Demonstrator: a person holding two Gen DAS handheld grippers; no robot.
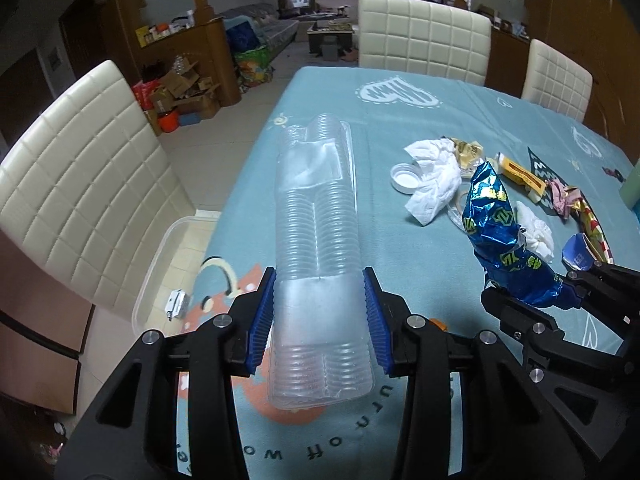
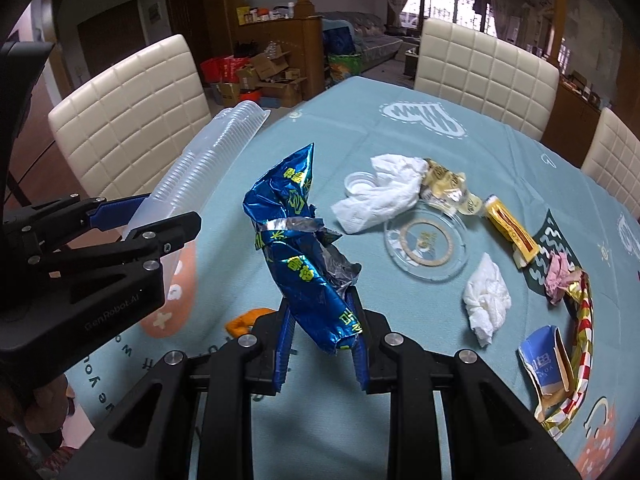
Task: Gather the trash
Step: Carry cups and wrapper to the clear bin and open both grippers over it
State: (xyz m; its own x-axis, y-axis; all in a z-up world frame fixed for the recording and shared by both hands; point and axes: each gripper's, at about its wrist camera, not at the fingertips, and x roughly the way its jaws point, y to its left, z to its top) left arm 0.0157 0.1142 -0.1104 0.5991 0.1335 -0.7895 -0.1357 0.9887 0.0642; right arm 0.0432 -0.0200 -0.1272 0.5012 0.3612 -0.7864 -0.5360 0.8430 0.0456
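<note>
Left claw [image 1: 320, 316] grips clear ribbed tray [image 1: 316, 216] near table edge [image 1: 240, 184]; right claw [image 2: 322, 340] grips blue wrapper [image 2: 298, 248]

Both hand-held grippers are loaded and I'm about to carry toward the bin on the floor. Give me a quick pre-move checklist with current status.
1. Left hand-held gripper shut on the clear plastic tray: ok, both pads press its sides.
2. Right hand-held gripper shut on the blue foil wrapper: ok.
3. Both items lifted off the tablecloth: ok.
4. Clear bin reachable on the floor by the chair: ok, partly visible.
5. Bin has room: cannot tell, mostly hidden.
6. Table cleared: not ok; white tissue, bottle cap and glass ashtray remain.
</note>
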